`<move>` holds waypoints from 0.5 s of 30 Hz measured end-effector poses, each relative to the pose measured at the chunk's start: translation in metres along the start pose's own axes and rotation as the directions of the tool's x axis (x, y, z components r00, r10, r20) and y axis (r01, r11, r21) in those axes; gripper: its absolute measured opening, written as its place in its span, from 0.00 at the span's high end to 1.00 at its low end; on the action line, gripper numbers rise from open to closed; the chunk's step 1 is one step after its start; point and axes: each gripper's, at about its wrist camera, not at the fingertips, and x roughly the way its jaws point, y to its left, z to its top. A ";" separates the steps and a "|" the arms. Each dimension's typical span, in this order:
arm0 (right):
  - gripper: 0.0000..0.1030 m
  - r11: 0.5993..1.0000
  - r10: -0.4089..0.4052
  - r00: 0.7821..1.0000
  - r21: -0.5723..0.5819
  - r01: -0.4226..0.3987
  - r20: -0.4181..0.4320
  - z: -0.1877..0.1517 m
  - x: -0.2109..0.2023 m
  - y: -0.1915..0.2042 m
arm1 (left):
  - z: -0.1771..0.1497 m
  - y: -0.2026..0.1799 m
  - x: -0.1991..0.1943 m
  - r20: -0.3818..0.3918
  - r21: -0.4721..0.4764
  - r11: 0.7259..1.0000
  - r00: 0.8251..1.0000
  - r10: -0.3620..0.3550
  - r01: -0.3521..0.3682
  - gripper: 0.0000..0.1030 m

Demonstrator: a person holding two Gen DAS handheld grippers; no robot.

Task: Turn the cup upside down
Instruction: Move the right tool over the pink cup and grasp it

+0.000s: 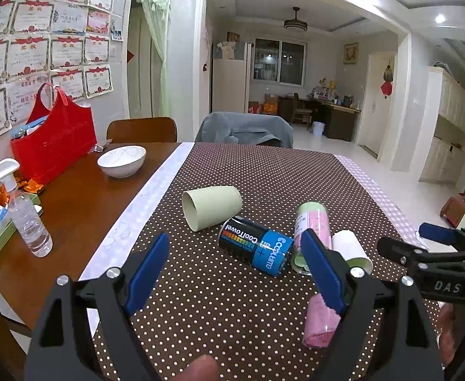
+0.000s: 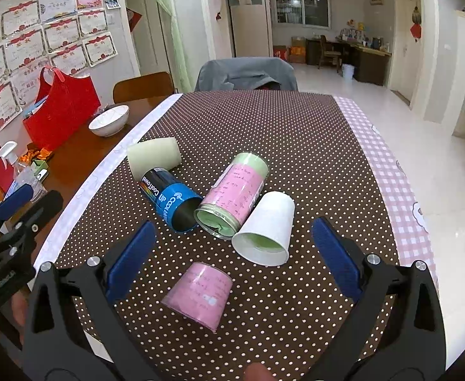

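A dining table covered by a brown polka-dot tablecloth (image 2: 296,146) fills both views, with bare wood showing along its left side. On that wood stand a red basket (image 1: 54,146), a white bowl (image 1: 121,160) and a clear spray bottle (image 1: 25,216), at about ten o'clock from the cloth's middle.

Five containers lie on their sides near the centre of the cloth. A pale green cup (image 2: 154,157) lies farthest, at eleven o'clock, its base touching a blue and black canister (image 2: 172,198). Just beside the canister, at three o'clock, lies a clear jar with pink and green contents (image 2: 235,195). A white paper cup (image 2: 265,230) rests against the jar's right side, mouth toward the camera. A pink cup (image 2: 200,295) lies nearest, at six o'clock from the jar, apart from the others.

The left gripper (image 1: 232,273) hovers above the cloth with its blue pads spread wide, holding nothing. The right gripper (image 2: 235,260) is likewise spread wide and empty, the pink cup between its fingers' lines of sight.
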 end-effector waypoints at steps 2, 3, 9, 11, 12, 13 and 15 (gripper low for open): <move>0.06 0.999 0.003 0.999 0.032 -0.002 -0.038 -0.001 0.004 -0.004 | 0.003 0.001 0.007 -0.016 -0.005 1.000 1.000 -0.015 0.015 0.19; 0.06 0.999 0.001 0.999 0.051 0.002 -0.055 -0.002 0.005 -0.006 | 0.005 0.002 0.011 -0.027 -0.004 0.999 0.999 -0.032 0.031 0.19; 0.06 0.972 0.048 0.975 0.236 0.004 -0.215 -0.025 0.032 -0.026 | 0.004 -0.012 0.034 -0.077 0.075 0.989 0.989 -0.123 0.128 0.19; 0.06 0.963 0.070 0.963 0.269 0.002 -0.259 -0.029 0.041 -0.028 | 0.001 -0.014 0.041 -0.094 0.092 0.985 0.986 -0.138 0.147 0.19; 0.06 0.960 0.089 0.956 0.281 -0.007 -0.280 -0.031 0.046 -0.027 | -0.002 -0.014 0.046 -0.106 0.090 0.984 0.984 -0.145 0.155 0.19; 0.06 0.955 0.118 0.943 0.295 -0.022 -0.311 -0.033 0.054 -0.025 | -0.004 -0.012 0.049 -0.115 0.083 0.984 0.982 -0.148 0.158 0.19; 0.06 0.957 0.126 0.928 0.288 -0.021 -0.351 -0.032 0.063 -0.019 | -0.010 -0.006 0.056 -0.136 0.055 0.986 0.980 -0.147 0.155 0.19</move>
